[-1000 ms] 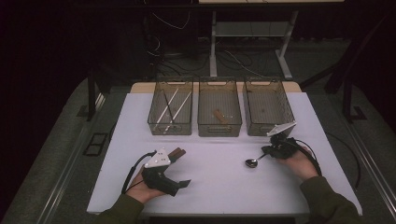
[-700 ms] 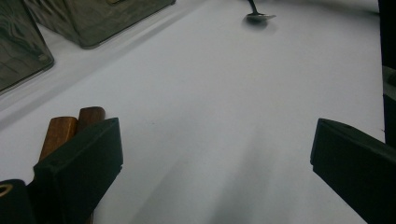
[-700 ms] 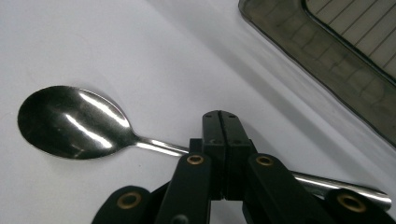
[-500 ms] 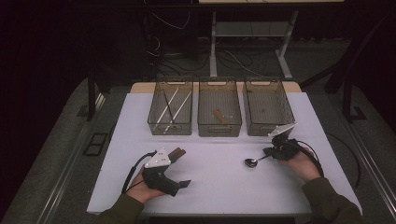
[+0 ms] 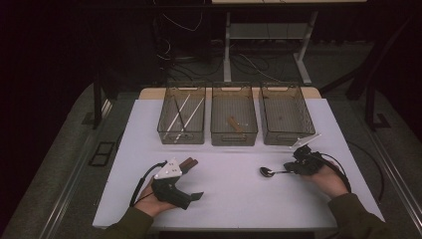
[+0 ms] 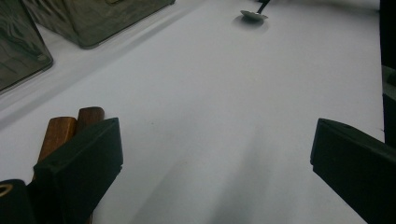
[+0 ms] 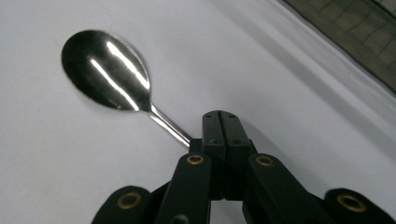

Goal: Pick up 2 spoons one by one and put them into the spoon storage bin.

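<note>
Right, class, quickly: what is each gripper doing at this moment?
Left gripper: open, holding nothing, beside two brown sticks.
Right gripper: shut on the spoon by its handle.

Left gripper [image 5: 191, 180]: at seven o'clock on the table, lying low, jaws spread wide, pointing toward three o'clock.
Right gripper [image 5: 287, 168]: at four o'clock, jaws pressed together, pointing toward nine o'clock.
Forearms: both enter from six o'clock.

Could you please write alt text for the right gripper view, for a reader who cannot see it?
The right gripper, its black jaws shut together, clamps the thin handle of a shiny metal spoon, whose bowl lies over the white table. The corner of a dark mesh bin shows at the upper right.
</note>
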The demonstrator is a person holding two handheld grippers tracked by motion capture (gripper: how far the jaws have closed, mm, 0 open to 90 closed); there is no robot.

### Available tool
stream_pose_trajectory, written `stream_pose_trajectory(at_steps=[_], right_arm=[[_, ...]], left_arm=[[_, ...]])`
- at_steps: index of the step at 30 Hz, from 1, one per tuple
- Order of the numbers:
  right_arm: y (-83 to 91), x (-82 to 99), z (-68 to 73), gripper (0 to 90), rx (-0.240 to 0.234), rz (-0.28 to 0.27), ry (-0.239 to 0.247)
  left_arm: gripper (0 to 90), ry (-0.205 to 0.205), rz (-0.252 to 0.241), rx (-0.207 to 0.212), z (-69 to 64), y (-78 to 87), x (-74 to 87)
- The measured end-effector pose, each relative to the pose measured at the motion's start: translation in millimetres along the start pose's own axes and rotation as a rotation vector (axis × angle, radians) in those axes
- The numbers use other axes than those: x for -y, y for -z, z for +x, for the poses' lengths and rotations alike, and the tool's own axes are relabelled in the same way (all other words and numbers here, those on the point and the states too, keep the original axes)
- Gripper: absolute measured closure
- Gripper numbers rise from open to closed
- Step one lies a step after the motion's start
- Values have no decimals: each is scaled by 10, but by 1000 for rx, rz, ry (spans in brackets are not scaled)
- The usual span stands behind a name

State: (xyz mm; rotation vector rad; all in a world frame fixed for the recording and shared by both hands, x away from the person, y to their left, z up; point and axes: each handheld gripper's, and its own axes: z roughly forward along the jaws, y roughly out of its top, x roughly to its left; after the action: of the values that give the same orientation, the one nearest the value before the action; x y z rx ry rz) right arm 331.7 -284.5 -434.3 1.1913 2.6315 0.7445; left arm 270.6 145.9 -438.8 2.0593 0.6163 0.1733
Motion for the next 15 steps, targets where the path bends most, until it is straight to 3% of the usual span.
stream_pose_trajectory(at_steps=[15], right_arm=[[92,148,91,900,-47,23,7]], left_arm=[[11,1,1,1,-2,-2,-1]])
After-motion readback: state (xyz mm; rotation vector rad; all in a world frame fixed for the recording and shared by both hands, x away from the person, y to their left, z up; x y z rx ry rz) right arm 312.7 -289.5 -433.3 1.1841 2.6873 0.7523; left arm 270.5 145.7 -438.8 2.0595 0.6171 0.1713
